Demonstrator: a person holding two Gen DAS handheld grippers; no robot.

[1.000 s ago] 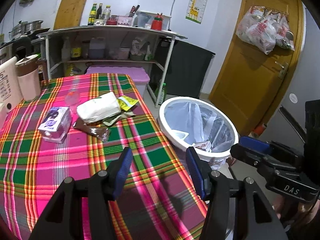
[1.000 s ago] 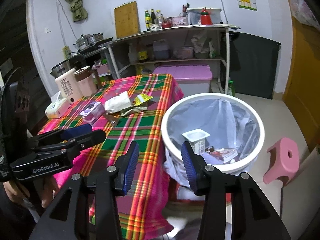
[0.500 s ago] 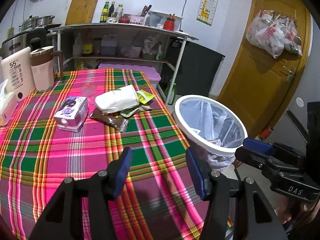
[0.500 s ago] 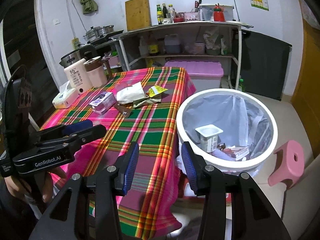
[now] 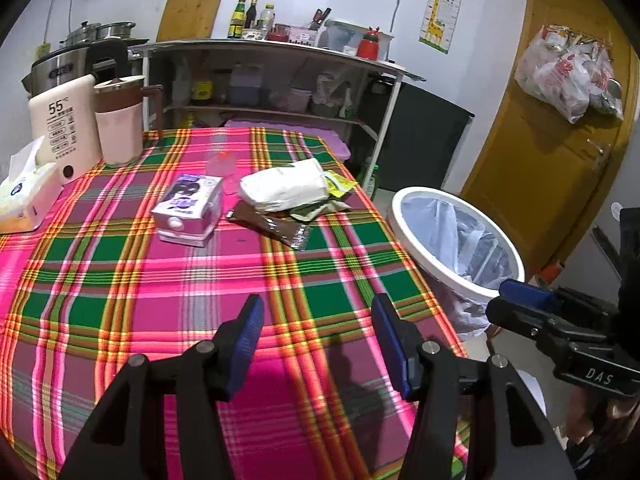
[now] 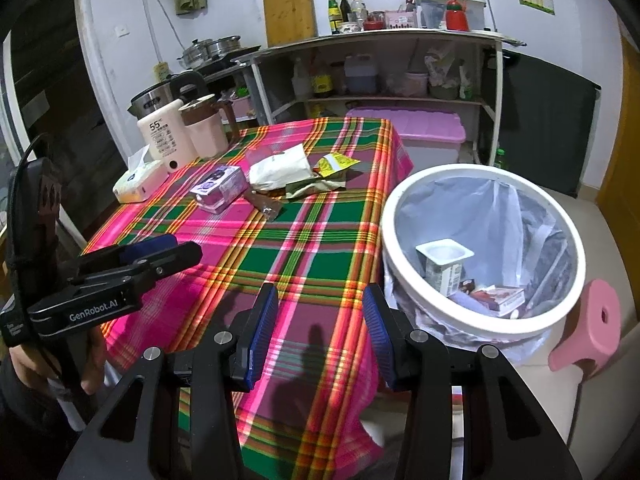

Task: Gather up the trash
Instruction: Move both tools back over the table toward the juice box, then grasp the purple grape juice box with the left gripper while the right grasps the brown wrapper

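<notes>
Left wrist: one purple carton (image 5: 189, 209); one bin (image 5: 456, 240); both tools agape.

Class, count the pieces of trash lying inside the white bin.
3 visible in the white bin: an upright yogurt cup, a small dark wrapper beside it, and a flat carton further right. More may be hidden beneath.

Bare tablecloth (image 5: 168, 280) lies open before the purple carton (image 5: 188, 208)
</notes>
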